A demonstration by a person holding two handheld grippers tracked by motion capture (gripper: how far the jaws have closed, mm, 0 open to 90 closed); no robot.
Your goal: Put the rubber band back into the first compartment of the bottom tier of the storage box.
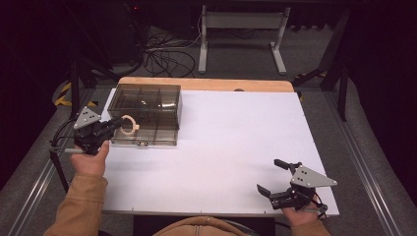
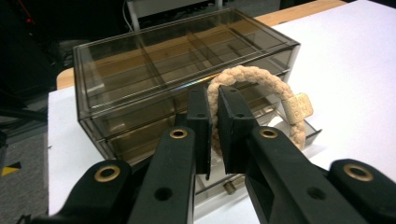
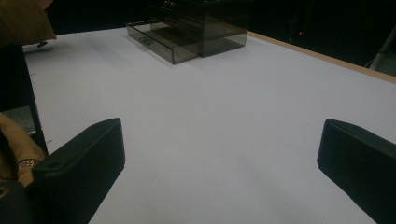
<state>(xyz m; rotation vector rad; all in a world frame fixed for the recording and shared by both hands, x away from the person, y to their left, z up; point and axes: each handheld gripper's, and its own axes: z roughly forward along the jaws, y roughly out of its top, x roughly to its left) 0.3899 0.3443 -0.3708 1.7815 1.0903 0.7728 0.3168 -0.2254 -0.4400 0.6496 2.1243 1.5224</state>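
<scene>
Item: smoky translucent plastic drawer box with divided compartments (image 1: 145,105), standing at the far left of the white tabletop (image 1: 221,147); its bottom drawer (image 2: 261,154) is pulled out toward the person.

Item: cream braided cord bracelet with a small tag (image 2: 280,100), held upright just in front of the drawer box, above the open drawer. The left hand-held gripper (image 2: 214,123) pinches it with the jaws nearly closed on one side of the loop.

Item: right hand-held gripper (image 1: 278,177), well apart from the drawer box at the near right of the tabletop, jaws spread wide and holding nothing.

Risks, as judged: the grip takes only a narrow section of soft cord, so the bracelet could twist or slip between the pads. If released off-centre it could catch on the drawer's front wall or fall on the tabletop beside the box. A push on the drawer could slide the light box, since the other hand is not bracing it.

View notes: the left gripper view shows the pinch point, braid texture and tag; the high view shows both hands relative to the box; the right gripper view shows the open drawer from the side.
</scene>
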